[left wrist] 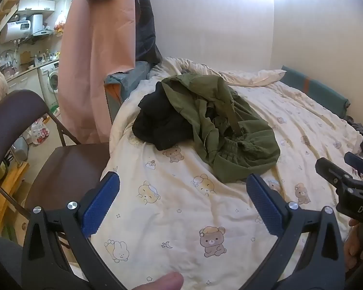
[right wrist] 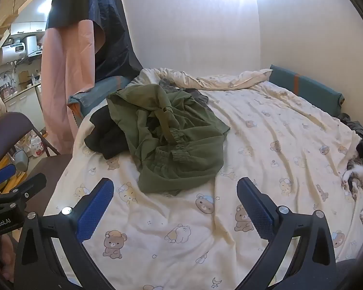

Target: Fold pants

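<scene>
Crumpled olive-green pants point(left wrist: 220, 123) point(right wrist: 174, 140) lie in a heap on the bed, elastic waistband toward me. A black garment point(left wrist: 159, 123) point(right wrist: 104, 135) sits bunched against their left side, partly under them. My left gripper point(left wrist: 182, 205) hovers open over the bear-print sheet point(left wrist: 176, 229), short of the pants, with nothing between its blue pads. In the right wrist view my right gripper point(right wrist: 175, 207) is open too, just in front of the waistband, holding nothing. Each gripper shows at the edge of the other's view: the right gripper point(left wrist: 346, 183), the left gripper point(right wrist: 14, 188).
A dark folding chair point(left wrist: 60, 164) stands at the bed's left edge. A cat point(right wrist: 358, 176) lies on the sheet at the right. A rumpled duvet point(right wrist: 205, 77) and teal cushion point(right wrist: 307, 89) line the far wall. A pink curtain point(left wrist: 94, 72) hangs at left.
</scene>
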Available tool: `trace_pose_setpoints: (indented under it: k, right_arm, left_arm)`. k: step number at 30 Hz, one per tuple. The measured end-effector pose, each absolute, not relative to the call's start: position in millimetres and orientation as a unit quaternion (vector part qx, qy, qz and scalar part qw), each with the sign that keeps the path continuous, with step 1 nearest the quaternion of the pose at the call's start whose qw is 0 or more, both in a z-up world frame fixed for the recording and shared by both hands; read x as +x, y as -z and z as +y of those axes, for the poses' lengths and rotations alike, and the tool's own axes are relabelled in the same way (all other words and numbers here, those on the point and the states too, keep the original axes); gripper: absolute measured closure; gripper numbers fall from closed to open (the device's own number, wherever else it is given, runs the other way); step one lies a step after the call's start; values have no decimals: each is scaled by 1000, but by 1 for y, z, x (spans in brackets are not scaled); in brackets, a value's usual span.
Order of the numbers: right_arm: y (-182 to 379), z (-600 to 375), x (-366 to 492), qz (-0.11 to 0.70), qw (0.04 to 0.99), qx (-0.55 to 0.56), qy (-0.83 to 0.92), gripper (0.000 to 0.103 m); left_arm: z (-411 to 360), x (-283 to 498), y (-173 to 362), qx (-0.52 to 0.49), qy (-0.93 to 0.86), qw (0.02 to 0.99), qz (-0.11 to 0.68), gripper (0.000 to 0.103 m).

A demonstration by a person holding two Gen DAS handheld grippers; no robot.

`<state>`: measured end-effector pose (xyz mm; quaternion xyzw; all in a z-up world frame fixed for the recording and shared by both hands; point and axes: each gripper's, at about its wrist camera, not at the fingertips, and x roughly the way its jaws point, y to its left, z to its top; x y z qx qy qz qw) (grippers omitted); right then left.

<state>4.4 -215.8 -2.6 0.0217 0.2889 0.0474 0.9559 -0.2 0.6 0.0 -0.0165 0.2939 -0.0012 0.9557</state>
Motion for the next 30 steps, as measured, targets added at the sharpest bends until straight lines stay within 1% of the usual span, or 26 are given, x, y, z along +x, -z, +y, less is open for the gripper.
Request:
trace_pose_setpoints:
  k: [30]
  right_arm:
    - [1,-214,4,285,957,19,-47,0]
  left_arm:
    - [1,-3,3,-8,1,956,295,0]
